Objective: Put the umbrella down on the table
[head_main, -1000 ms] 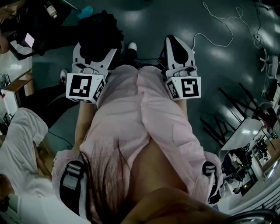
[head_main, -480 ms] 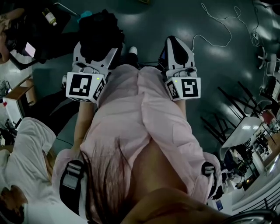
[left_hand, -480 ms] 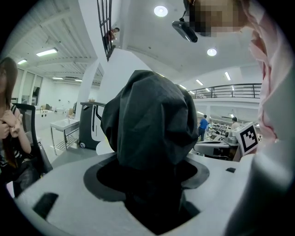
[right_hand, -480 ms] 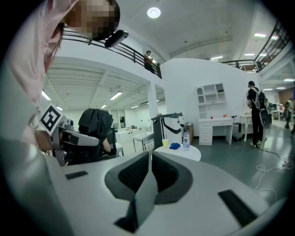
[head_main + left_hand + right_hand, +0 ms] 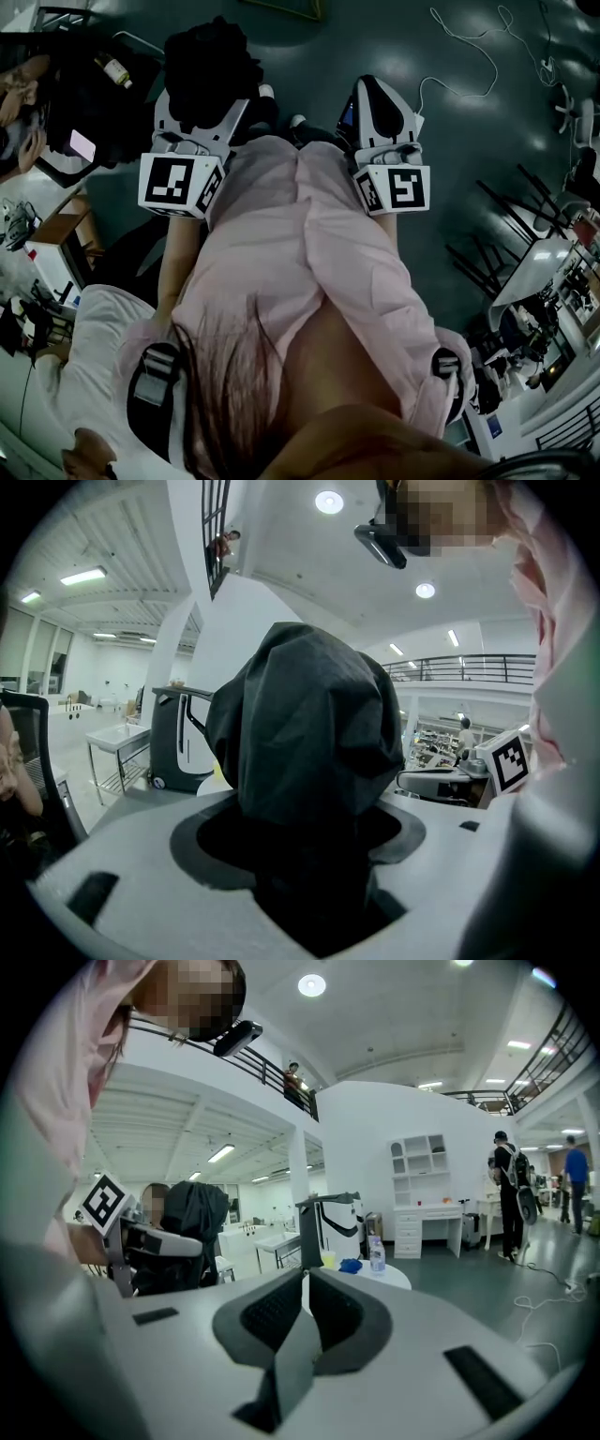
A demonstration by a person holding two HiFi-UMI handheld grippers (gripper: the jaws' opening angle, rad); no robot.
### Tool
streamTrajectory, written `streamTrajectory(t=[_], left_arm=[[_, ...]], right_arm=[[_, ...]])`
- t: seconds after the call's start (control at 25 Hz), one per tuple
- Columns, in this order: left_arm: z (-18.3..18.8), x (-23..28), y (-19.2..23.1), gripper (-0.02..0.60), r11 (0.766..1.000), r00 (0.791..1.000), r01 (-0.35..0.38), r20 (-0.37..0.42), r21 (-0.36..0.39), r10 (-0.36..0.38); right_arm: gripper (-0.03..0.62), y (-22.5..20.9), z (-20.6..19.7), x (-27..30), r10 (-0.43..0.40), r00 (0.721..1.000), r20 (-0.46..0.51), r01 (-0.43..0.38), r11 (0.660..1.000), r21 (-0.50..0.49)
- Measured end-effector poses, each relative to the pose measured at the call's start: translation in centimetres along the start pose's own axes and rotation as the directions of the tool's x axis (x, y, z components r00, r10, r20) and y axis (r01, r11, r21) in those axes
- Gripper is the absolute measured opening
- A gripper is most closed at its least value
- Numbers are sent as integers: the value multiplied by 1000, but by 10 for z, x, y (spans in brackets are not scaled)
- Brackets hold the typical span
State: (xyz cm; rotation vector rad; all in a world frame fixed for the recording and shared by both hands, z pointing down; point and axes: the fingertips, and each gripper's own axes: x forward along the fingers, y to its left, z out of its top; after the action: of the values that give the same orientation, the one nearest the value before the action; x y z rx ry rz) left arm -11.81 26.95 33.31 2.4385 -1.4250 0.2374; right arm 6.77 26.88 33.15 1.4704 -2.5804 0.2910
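A black folded umbrella [image 5: 305, 733] stands up between the jaws of my left gripper [image 5: 309, 855], which is shut on it. In the head view the umbrella [image 5: 211, 70] shows as a dark bundle above the left gripper [image 5: 202, 122], held in front of the person's pink top. My right gripper [image 5: 380, 112] is level with it on the other side. The right gripper [image 5: 307, 1274] has its jaws pressed together with nothing between them. From the right gripper view the umbrella [image 5: 192, 1218] is off to the left, and a small round white table [image 5: 389, 1277] stands ahead.
On the round table are a bottle [image 5: 376, 1253], a blue object and a yellow cup. A person in white [image 5: 84, 375] is close at the lower left. Dark chairs and a white desk [image 5: 530, 272] stand at the right. A cable [image 5: 469, 56] lies on the floor ahead.
The floor and the people at the left have slid across the head view as the person moves. Both grippers keep their pose, and the left one still holds the umbrella.
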Motion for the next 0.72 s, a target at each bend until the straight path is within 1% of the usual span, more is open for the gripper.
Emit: streamTrajectory(t=[0.16, 0.36, 0.52, 0.72], left_arm=[[3, 8, 19, 324, 1000, 1000, 8, -15, -9, -9], [-1, 19, 27, 324, 999, 999, 9, -35, -35, -10], [2, 32, 27, 324, 999, 999, 1, -39, -51, -3], [11, 56, 37, 324, 998, 999, -37, -35, -60, 34]], right_arm=[[41, -3, 4, 16, -36, 999, -8, 37, 999, 10], [41, -13, -1, 24, -53, 998, -39, 54, 999, 7], [41, -22, -4, 33, -37, 997, -65, 38, 999, 12], [41, -37, 2, 63, 16, 998, -63, -16, 1000, 14]])
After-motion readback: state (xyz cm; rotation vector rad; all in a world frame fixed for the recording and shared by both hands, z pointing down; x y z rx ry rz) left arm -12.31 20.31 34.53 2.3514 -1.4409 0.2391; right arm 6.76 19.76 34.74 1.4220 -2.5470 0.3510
